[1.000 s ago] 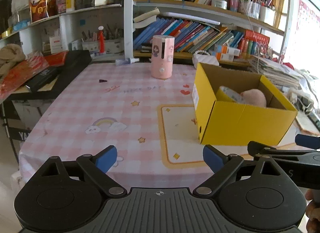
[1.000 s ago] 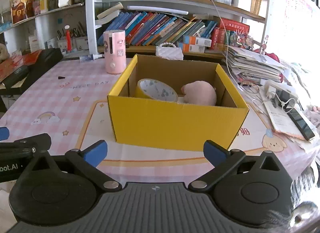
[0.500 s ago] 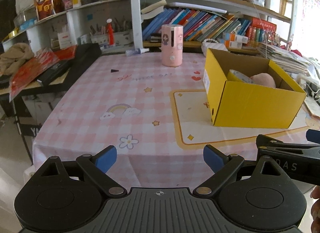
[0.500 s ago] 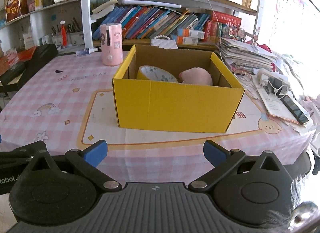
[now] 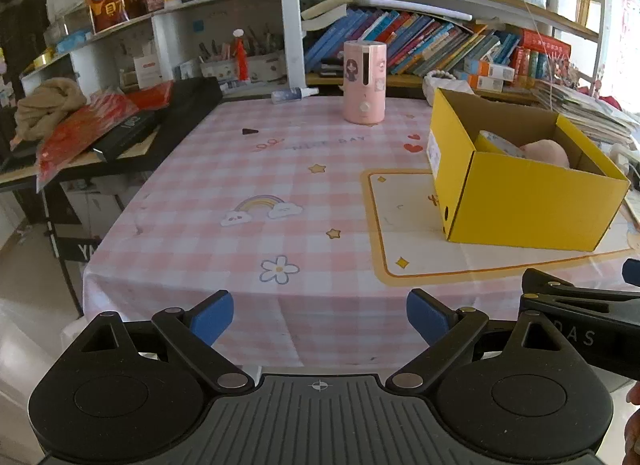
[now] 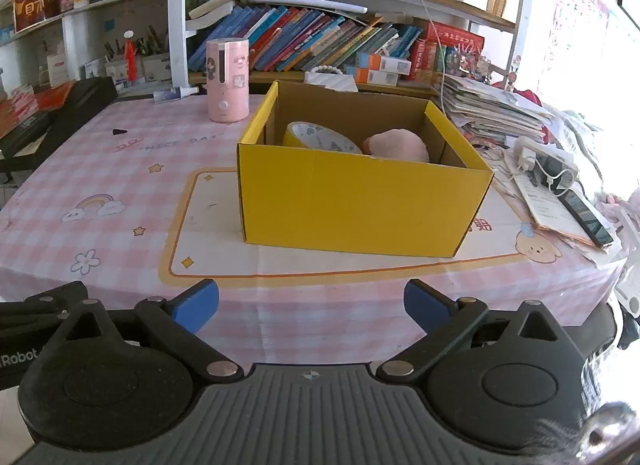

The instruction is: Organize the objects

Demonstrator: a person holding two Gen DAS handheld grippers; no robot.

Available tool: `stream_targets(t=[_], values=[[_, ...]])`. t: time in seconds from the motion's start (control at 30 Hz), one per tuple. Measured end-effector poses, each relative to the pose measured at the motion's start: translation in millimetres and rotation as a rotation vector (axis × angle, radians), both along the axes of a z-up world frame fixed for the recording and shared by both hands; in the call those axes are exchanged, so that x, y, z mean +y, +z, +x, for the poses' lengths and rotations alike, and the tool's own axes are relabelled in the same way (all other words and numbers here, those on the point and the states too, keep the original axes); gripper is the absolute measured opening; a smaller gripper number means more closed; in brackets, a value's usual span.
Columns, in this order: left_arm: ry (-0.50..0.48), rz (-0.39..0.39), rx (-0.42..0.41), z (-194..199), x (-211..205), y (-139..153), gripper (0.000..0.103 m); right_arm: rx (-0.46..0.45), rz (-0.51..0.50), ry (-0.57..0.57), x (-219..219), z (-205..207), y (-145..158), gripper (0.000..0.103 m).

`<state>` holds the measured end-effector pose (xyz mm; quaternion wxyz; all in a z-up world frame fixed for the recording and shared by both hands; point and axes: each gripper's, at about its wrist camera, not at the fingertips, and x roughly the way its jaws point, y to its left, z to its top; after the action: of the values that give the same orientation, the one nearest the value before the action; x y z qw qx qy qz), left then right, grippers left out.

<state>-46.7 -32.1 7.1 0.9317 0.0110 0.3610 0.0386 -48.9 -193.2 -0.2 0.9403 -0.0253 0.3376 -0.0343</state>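
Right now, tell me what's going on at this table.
A person holds two handheld grippers at the near edge of the table, tidying things into a yellow box. The left gripper and right gripper are both open and empty, short of everything. A roll of tape and a pink soft object already sit inside the box. A pink cylindrical container stands upright on the pink checked cloth behind the box, outside it.
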Motion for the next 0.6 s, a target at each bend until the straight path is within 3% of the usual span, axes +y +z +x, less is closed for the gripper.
stream_targets(t=[0.6], values=[[0.0,0.013,-0.017,-0.6,1.7,3.0,0.095,-0.009,-0.002,-0.004,4.6,1.7,2.7,0.1]])
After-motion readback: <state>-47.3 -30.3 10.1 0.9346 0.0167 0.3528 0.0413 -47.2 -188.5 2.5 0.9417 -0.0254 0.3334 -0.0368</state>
